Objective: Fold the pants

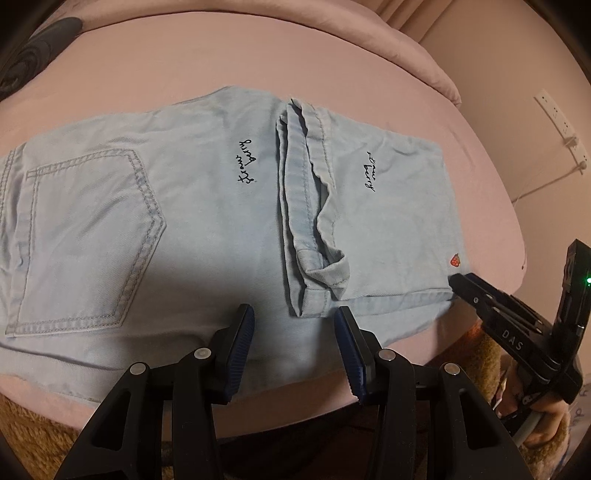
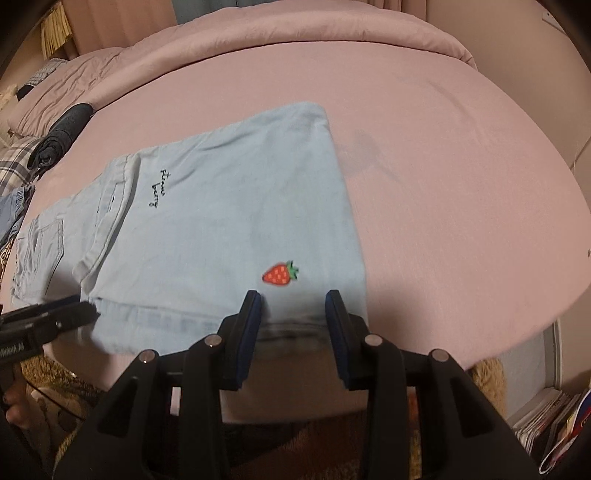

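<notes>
Pale blue denim pants [image 1: 207, 206] lie on the pink bed [image 1: 221, 66], with the legs doubled back so the hem ends [image 1: 314, 206] rest across the middle. A back pocket [image 1: 88, 240] shows at the left. My left gripper [image 1: 293, 314] hovers open over the near edge of the pants, nothing between its fingers. In the right wrist view a strawberry patch [image 2: 280, 274] sits near the folded right end of the pants [image 2: 229, 221]. My right gripper [image 2: 293, 297] stands open at that near corner, the fabric edge lying between its fingers. The right gripper [image 1: 480, 295] also shows beside the pants' corner.
A dark rolled garment [image 2: 62, 136] and plaid pillows [image 2: 14, 166] lie at the bed's left side. A bunched pink duvet [image 2: 295, 26] runs along the back. Books [image 2: 546, 417] stand on the floor at the right. A brown fluffy rug [image 1: 33, 424] lies below the bed edge.
</notes>
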Demonstrator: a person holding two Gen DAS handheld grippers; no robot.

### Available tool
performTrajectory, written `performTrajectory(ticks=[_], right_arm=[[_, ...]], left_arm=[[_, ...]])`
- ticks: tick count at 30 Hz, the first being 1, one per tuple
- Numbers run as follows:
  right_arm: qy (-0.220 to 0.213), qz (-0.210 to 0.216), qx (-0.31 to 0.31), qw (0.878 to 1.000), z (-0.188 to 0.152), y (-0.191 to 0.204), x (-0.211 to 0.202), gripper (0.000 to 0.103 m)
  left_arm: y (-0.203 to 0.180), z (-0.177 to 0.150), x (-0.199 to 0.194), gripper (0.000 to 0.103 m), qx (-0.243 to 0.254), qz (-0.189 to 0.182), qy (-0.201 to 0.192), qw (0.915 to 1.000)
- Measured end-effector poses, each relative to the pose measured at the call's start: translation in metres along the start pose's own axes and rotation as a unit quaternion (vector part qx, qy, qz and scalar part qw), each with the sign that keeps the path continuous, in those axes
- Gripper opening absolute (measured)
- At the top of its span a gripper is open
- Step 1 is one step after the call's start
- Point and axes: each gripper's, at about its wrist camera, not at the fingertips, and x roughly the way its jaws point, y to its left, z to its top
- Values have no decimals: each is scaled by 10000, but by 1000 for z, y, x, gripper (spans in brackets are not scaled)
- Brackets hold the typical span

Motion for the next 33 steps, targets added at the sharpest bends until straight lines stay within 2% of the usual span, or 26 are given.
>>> performTrajectory(ticks=[3,8,11,14,16,18,20,22,25,29,31,32,33], right_arm=[[17,3,117,9999,-11,-1,-4,35],[43,-158,30,9999,-5,11,6,36],[53,-102,127,9999,-5,11,0,37],[-45,-69,243,9997,-7,5,-12,47],[-153,-179,389,9990,-9,-4,-19,57],[-167,-161,682,9974,-10,-19,-21,58],[-127,9,1094,9939,-8,-38,-18,61],[-80,258,1344,9906,-6,-50,-13,71],[65,713,1519,9858,-4,-54,0,71],[160,1670,1649,9719,3,-45,18,70],[169,1762,1689,9696,7,-41,28,68],[150,1712,1705,9703,8,-39,31,63],[134,1583,1680,9729,10,-37,32,45]], left_arm=[[3,-3,-4,48,10,-40,-14,10000],[8,0,-11,48,-60,-56,-118,9999],[9,3,-18,48,-69,-116,-175,9998],[7,9,-28,48,17,-128,-397,9991],[2,12,-31,48,67,-91,-466,9988],[-1,15,-31,48,115,-82,-481,9987],[-2,17,-29,48,140,-115,-451,9988],[-2,19,-27,48,124,-143,-418,9989],[-5,26,-21,48,98,-177,-398,9990],[-9,33,-9,48,110,-153,-356,9992],[-11,35,-2,48,116,-143,-313,9993],[-12,37,2,48,107,-116,-258,9995],[-13,38,7,48,101,-90,-197,9997]])
